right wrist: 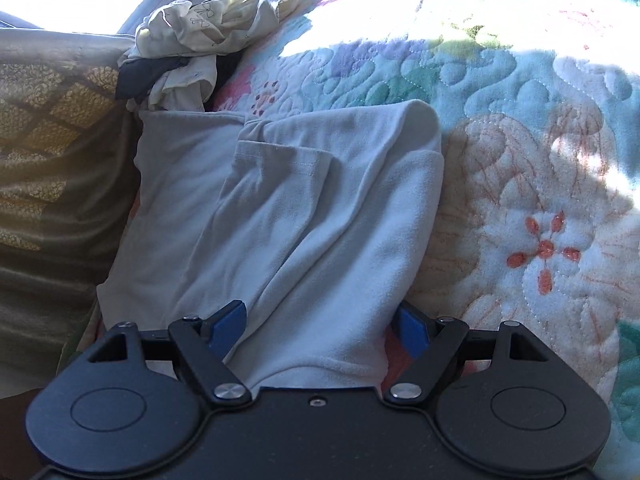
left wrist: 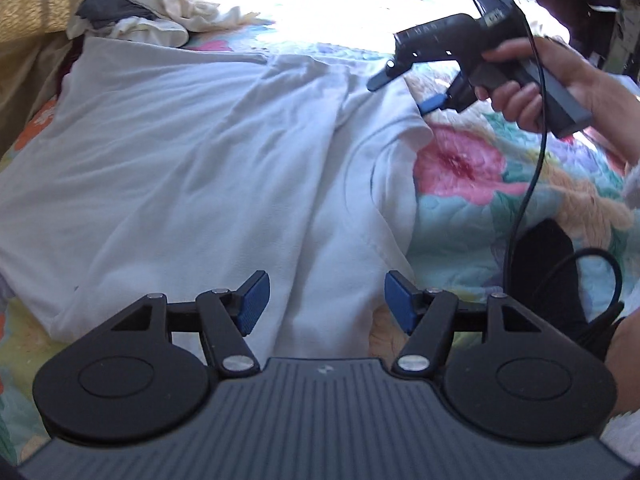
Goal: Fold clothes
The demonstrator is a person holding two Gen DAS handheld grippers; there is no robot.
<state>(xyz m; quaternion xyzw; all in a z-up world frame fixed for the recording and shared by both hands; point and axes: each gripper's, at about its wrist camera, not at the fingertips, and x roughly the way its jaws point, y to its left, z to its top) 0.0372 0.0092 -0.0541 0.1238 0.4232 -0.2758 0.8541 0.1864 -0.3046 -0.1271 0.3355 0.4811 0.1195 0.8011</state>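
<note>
A white T-shirt lies spread on a floral quilt, its right part folded over with loose creases. My left gripper is open just above the shirt's near hem, holding nothing. My right gripper shows in the left wrist view, held by a hand above the shirt's far right edge. In the right wrist view the right gripper is open, with a folded edge of the shirt lying between its blue pads; they do not pinch it.
A pile of crumpled cream and dark clothes lies at the far left of the bed, also in the right wrist view. A yellow patterned cushion borders the left. A black cable hangs from the right gripper over a dark object.
</note>
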